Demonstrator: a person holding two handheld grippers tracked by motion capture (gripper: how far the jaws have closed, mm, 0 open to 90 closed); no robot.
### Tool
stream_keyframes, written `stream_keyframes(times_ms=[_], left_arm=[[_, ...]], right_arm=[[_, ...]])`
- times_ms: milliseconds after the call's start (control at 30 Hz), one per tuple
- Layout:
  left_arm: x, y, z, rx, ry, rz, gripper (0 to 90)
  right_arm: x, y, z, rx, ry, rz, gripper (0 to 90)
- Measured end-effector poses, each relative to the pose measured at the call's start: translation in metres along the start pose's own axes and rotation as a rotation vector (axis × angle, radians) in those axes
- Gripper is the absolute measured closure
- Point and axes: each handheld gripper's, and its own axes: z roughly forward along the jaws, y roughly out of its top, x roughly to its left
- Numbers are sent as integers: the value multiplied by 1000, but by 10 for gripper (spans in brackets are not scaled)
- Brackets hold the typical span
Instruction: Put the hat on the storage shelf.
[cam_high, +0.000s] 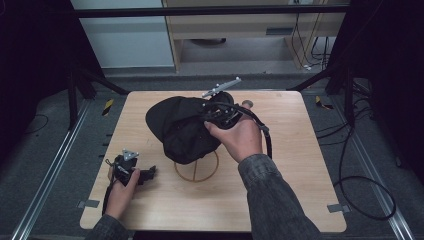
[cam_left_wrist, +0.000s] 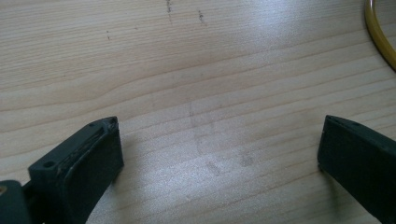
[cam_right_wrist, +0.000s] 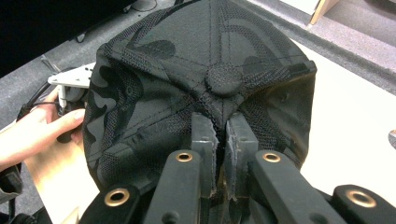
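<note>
centre of frame: cap held over stand

item: black cap (cam_high: 182, 127), pinched at its crown fabric by the closed right gripper (cam_right_wrist: 218, 140), draped above the wire ring stand (cam_high: 196, 167). left gripper (cam_high: 145, 174), lower left, jaws wide apart, idle on the table (cam_high: 300, 165). done: cap lifted. left: seating and release, seemingly.

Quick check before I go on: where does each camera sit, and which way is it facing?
High view: above the person's side, looking forward and down on the light wooden table; both forearms, left gripper and right gripper show.
Left gripper view: rides that gripper, facing bare tabletop and a thin round wire stand; jaws open.
Right gripper view: jaws pinch the black camouflage cap.
Shared: cap, left hand.
</note>
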Motion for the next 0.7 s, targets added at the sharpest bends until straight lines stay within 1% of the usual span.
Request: stream_keyframes(times_ms=[333,533,633,700], left_arm=[[0,0,0,-1,0,-1,0],[0,0,0,-1,0,-1,0],[0,0,0,-1,0,-1,0],[0,0,0,-1,0,0,0]], right_arm=[[-1,0,-1,-16,4,-2,802],[-1,0,-2,-28,4,-4,743],[-2,-1,-5,-36,3,4,667],[-3,-1,-6,-39,0,12,650]])
